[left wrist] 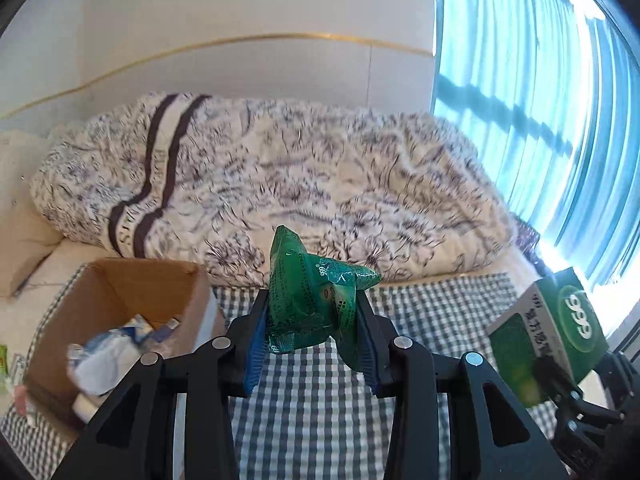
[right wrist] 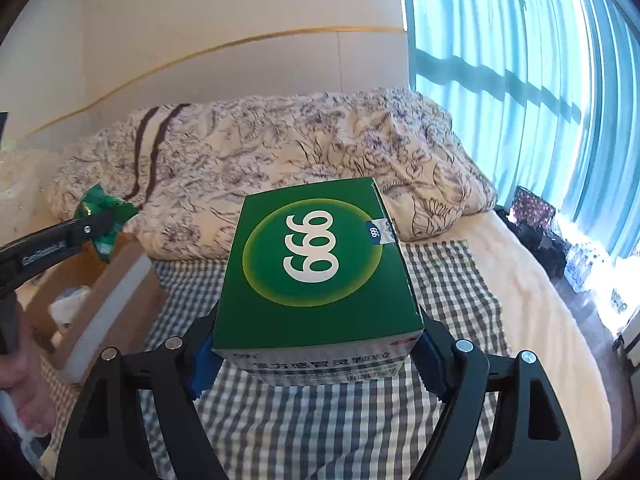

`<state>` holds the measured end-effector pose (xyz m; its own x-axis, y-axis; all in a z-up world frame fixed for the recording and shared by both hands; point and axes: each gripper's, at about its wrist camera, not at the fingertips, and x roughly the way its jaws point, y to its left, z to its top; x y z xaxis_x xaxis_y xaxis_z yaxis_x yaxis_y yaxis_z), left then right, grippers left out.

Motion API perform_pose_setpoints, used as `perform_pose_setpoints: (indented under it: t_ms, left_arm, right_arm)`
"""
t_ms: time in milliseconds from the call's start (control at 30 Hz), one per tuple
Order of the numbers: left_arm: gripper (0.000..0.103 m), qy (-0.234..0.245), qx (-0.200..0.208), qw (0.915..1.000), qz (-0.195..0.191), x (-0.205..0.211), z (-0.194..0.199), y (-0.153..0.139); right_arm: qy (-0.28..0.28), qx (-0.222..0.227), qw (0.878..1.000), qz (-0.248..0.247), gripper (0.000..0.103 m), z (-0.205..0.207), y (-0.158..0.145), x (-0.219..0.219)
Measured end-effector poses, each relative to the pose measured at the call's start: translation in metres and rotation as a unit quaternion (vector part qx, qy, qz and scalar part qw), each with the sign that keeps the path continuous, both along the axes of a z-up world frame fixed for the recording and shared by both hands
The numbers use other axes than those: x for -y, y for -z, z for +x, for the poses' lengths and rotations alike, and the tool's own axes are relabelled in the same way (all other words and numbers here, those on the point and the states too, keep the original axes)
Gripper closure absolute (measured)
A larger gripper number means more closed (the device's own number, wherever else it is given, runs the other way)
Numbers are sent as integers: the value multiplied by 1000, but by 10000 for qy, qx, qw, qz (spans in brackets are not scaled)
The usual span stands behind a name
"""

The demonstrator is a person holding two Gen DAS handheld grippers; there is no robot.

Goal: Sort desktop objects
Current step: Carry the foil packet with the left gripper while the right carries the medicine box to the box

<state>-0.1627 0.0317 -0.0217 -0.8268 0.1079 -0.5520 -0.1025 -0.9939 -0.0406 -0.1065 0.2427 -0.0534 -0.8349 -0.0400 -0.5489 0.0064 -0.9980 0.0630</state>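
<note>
My left gripper [left wrist: 310, 320] is shut on a crumpled green sachet [left wrist: 312, 292], held above the checked cloth [left wrist: 320, 400]. The same green sachet [right wrist: 102, 216] shows at the left of the right wrist view, pinched in the left gripper over the cardboard box [right wrist: 120, 276]. My right gripper [right wrist: 316, 344] is shut on a green medicine box [right wrist: 316, 256] marked 999, its blue pads [right wrist: 202, 364] pressed on both sides. That green medicine box [left wrist: 552, 332] also appears at the right edge of the left wrist view, raised off the cloth.
An open cardboard box [left wrist: 120, 320] with white and blue packets inside stands at the left on the bed. A flowered quilt [left wrist: 280, 184] is bunched behind. Curtains [left wrist: 540, 80] hang at the right. A hand [right wrist: 24, 392] holds the left gripper's handle.
</note>
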Motion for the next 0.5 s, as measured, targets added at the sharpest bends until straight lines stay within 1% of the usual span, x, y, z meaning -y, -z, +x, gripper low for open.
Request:
perform_pose_setpoints:
  t_ms: [133,233,400,500]
  left_arm:
    - [63,37,-284,9996,53,6,40,-32]
    - [63,23,-428,9990,84,13,65,-48]
    - [63,-19,-582,9983,-4,26,102,-67]
    - [63,-68,-718,9974,-61,36,125,-78]
  right_arm:
    - [-113,-131,9998,-99,24,22,-28,5]
    - [-198,-248,9995,-90,24,39,-47,13]
    - [-306,-417,9987,-35,24,63,-71,29]
    - [-366,-458,9982,-100,24,74,-78,37]
